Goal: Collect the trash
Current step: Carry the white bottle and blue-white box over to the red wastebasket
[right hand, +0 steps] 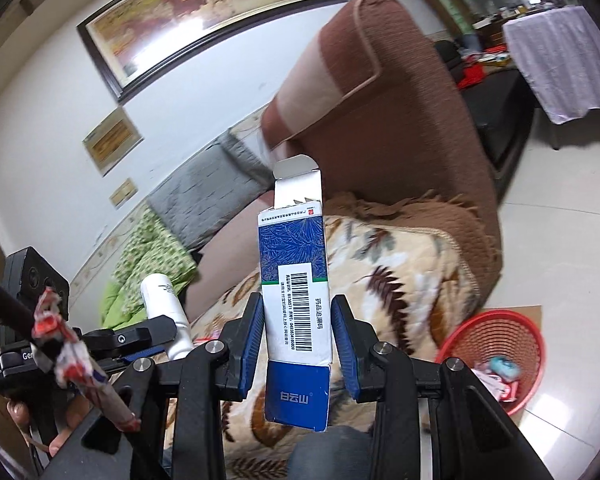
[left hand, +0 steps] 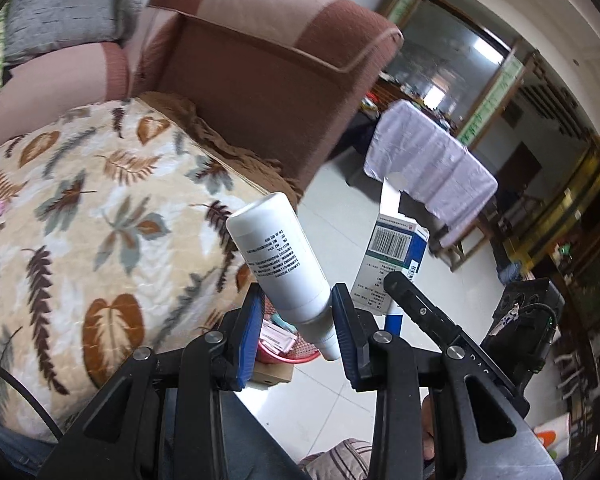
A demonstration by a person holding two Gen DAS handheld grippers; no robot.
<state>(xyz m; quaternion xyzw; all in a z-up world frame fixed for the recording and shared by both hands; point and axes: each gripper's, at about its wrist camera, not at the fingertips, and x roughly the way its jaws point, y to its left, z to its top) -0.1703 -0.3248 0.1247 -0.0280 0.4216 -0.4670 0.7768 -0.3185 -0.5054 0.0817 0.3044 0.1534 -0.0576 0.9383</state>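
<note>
left claw (left hand: 296, 320) clamped on the bottle (left hand: 280, 256) near its narrow end; smooth, light plastic, judged prone to slip. right claw (right hand: 296, 336) clamped across the carton (right hand: 296, 292), thin and crushable, flap open. basket (right hand: 496, 344) seen on the floor beside the sofa.

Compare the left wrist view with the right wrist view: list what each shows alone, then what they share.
Only the left wrist view: the left gripper shut on the white bottle seen close up, with the bottle's printed label readable as text.

Only the right wrist view: the framed painting on the wall, the green quilt, and the open mouth of the red basket with wrappers inside.

Both: the blue-and-white medicine box held by the right gripper, the brown sofa, and the leaf-patterned blanket.
</note>
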